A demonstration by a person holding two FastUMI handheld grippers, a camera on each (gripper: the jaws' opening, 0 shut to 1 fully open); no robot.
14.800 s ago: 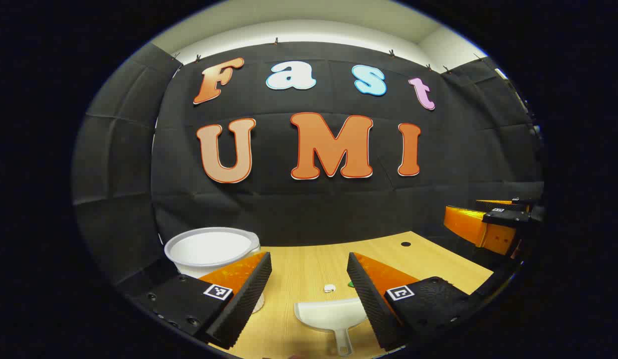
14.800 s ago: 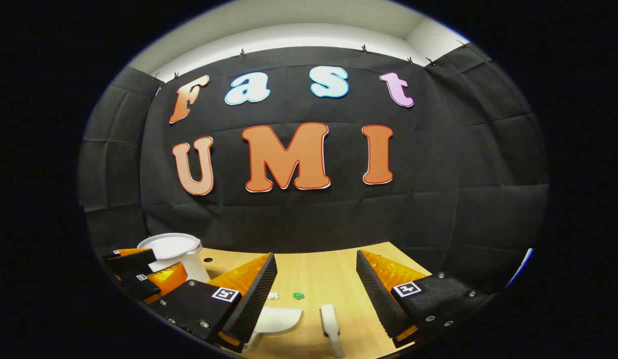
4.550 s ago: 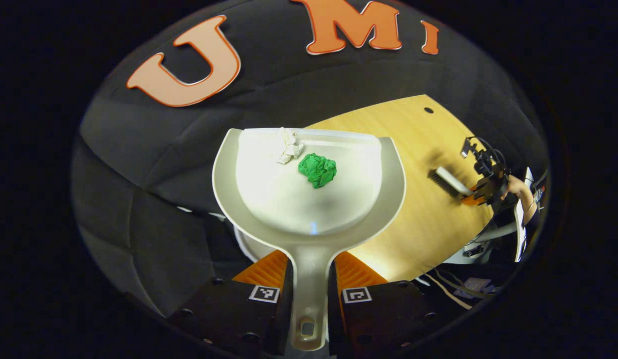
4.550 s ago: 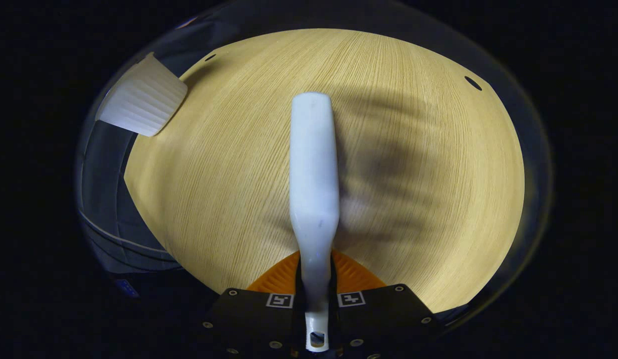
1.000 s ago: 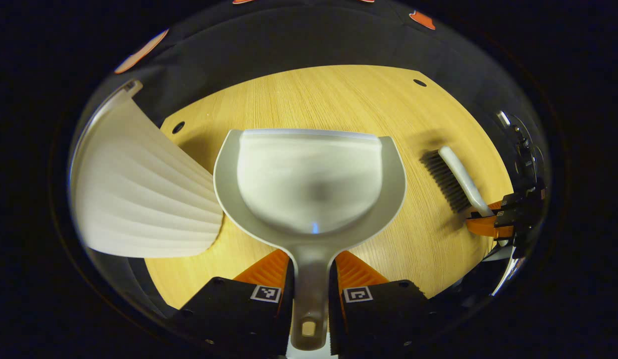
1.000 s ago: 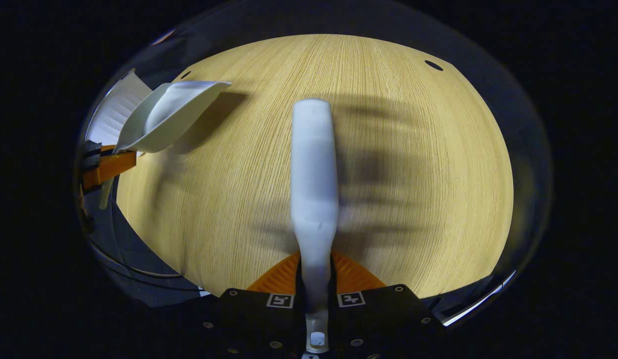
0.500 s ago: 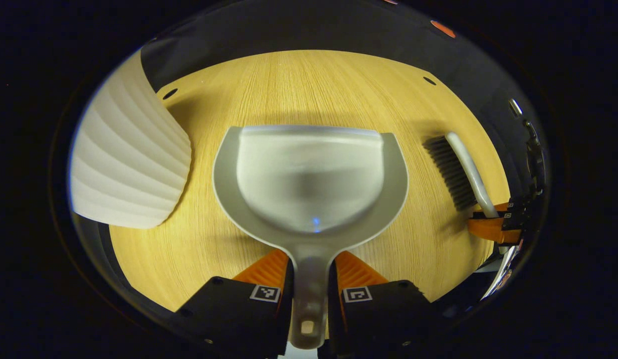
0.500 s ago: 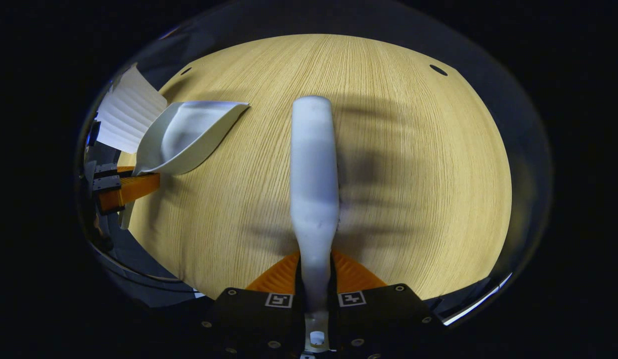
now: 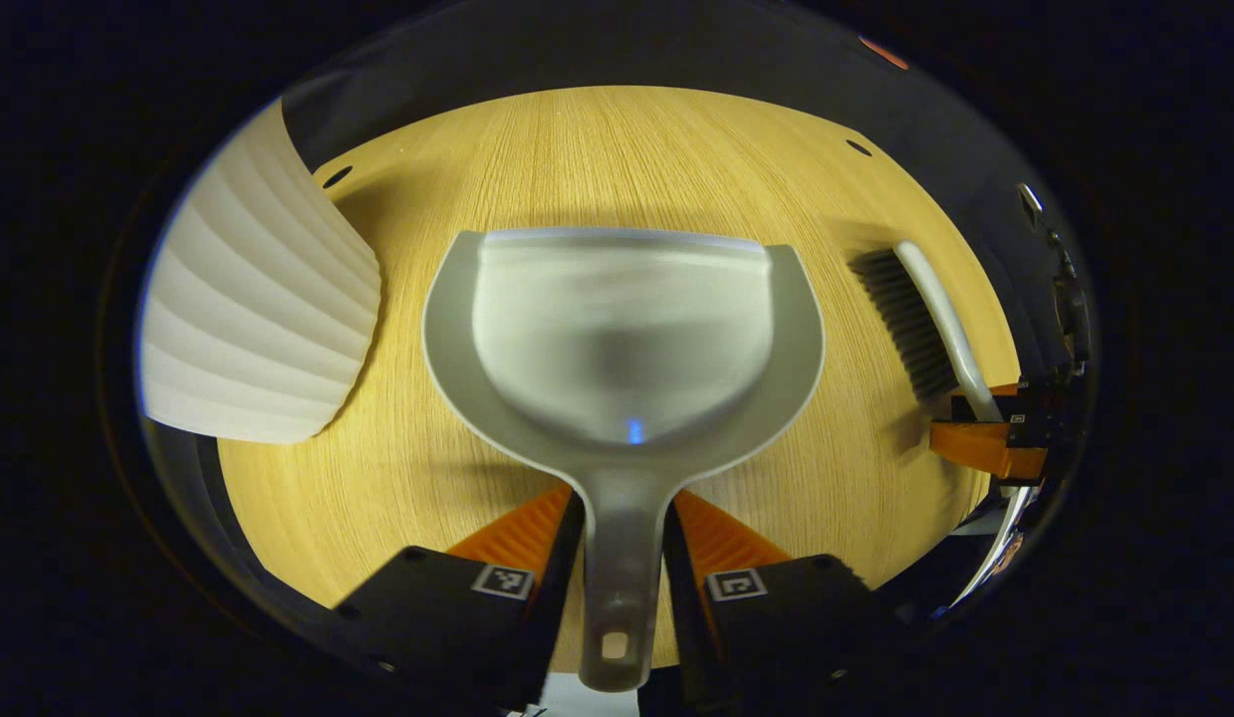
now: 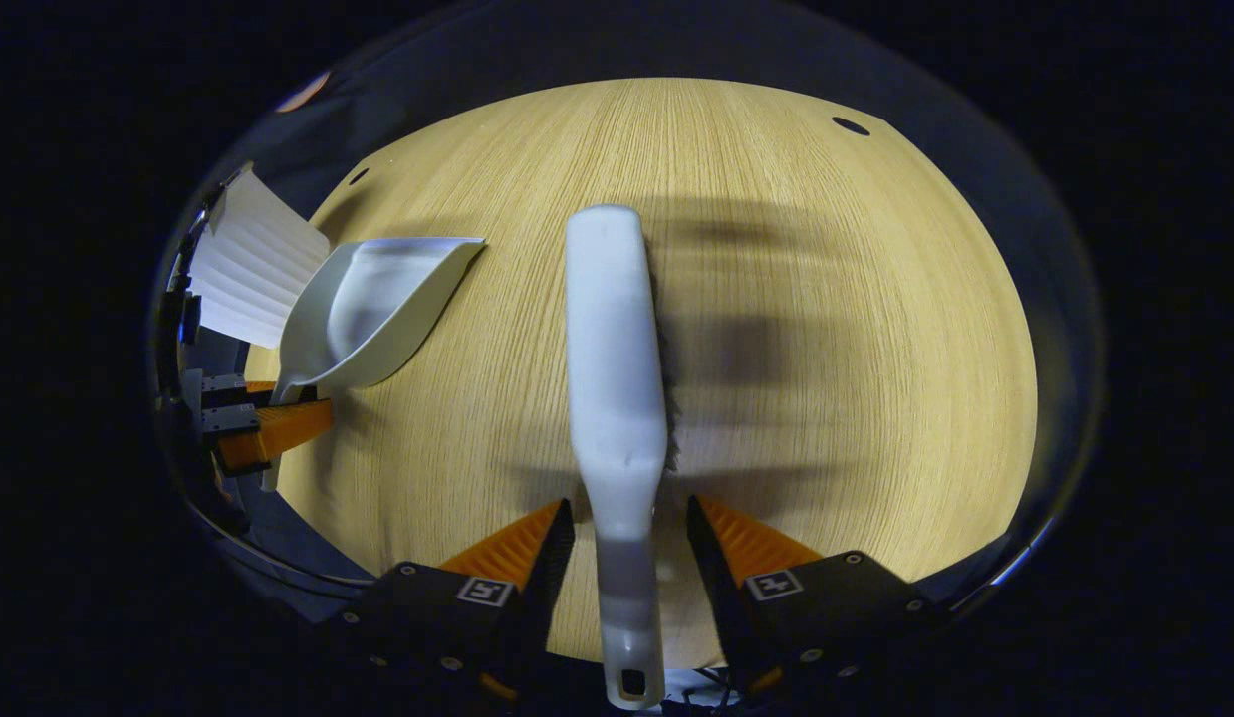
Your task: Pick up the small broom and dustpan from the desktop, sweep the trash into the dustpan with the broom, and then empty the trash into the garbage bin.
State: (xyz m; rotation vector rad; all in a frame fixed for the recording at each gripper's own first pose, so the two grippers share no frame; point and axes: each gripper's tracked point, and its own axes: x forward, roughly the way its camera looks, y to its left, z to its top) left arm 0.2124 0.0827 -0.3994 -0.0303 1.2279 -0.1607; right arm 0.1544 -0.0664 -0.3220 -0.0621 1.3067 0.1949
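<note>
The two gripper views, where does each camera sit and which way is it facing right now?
Left gripper view: rides on the left claw, looking down at the table; its fingers flank the dustpan handle, bin to one side.
Right gripper view: rides on the right claw, looking down at the table; its fingers stand apart beside the broom handle.
Shared: table, dustpan, broom, bin; each view catches the other claw at its edge.

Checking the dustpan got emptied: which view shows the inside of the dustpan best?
The left gripper view: the dustpan faces the camera, its whole scoop visible and bare, handle between the left gripper fingers. The right gripper view shows it small and side-on at the left, beside the ribbed white bin.
</note>
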